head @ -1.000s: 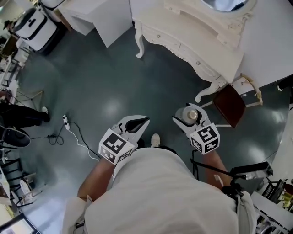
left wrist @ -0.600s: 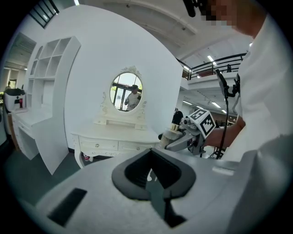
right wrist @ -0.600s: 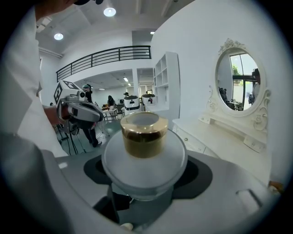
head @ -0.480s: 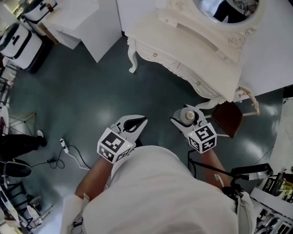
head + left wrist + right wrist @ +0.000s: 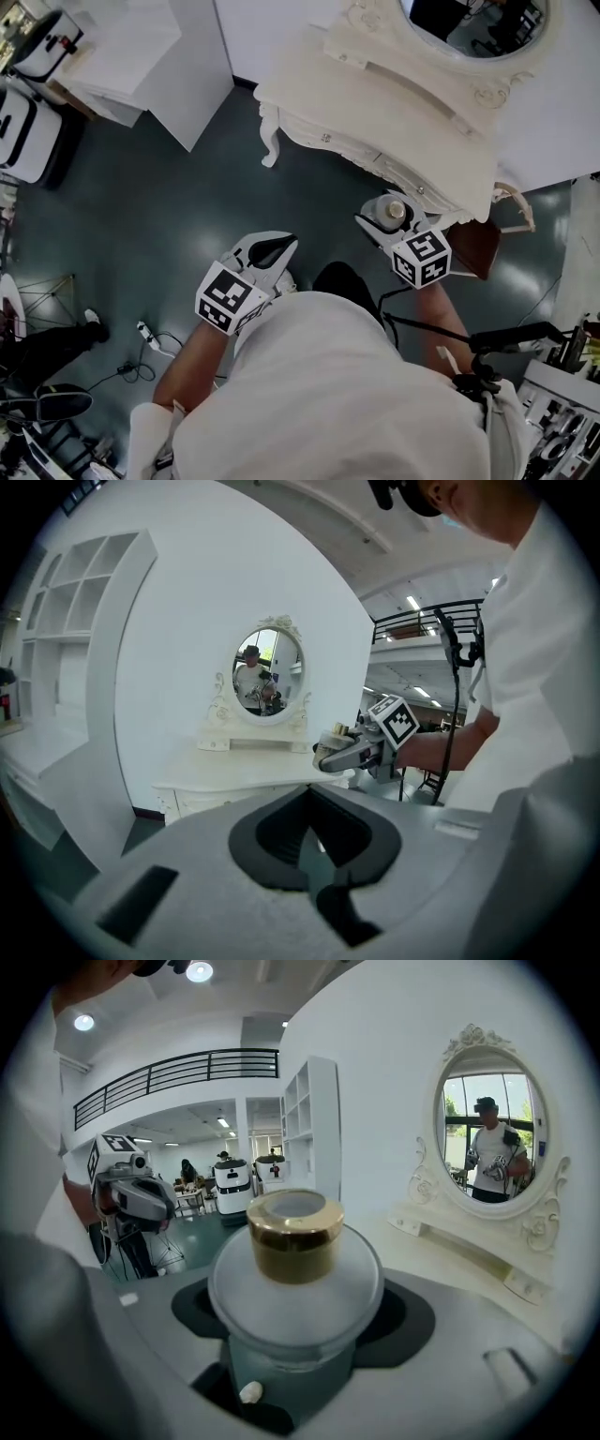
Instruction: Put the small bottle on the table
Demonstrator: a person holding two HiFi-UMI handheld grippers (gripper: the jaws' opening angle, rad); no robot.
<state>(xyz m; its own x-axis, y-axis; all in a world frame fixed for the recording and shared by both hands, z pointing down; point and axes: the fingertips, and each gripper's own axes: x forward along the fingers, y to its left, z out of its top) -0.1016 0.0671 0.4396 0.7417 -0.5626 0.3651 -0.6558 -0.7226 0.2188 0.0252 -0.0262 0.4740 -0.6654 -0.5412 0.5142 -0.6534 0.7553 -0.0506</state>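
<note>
The small bottle [image 5: 391, 210] is frosted glass with a gold cap [image 5: 294, 1232]. My right gripper [image 5: 384, 216] is shut on its round body [image 5: 295, 1288], with a jaw on either side. It hangs in the air at the front edge of the white dressing table [image 5: 375, 103], below the oval mirror [image 5: 469, 23]. My left gripper [image 5: 267, 251] hovers over the dark floor to the left, shut and empty, its black pads [image 5: 314, 846] meeting. The left gripper view shows the right gripper [image 5: 361, 752] with the bottle in front of the table [image 5: 244, 780].
A brown stool [image 5: 473, 246] stands just right of the right gripper, beside the table's curved leg. A white cabinet [image 5: 141, 56] stands at the back left. Cables [image 5: 150, 339] lie on the floor at the lower left. Equipment racks [image 5: 562, 375] fill the lower right.
The person has stepped closer to the dressing table. The right gripper with the bottle now sits at the table's front edge. Both grippers keep the same jaw state.
</note>
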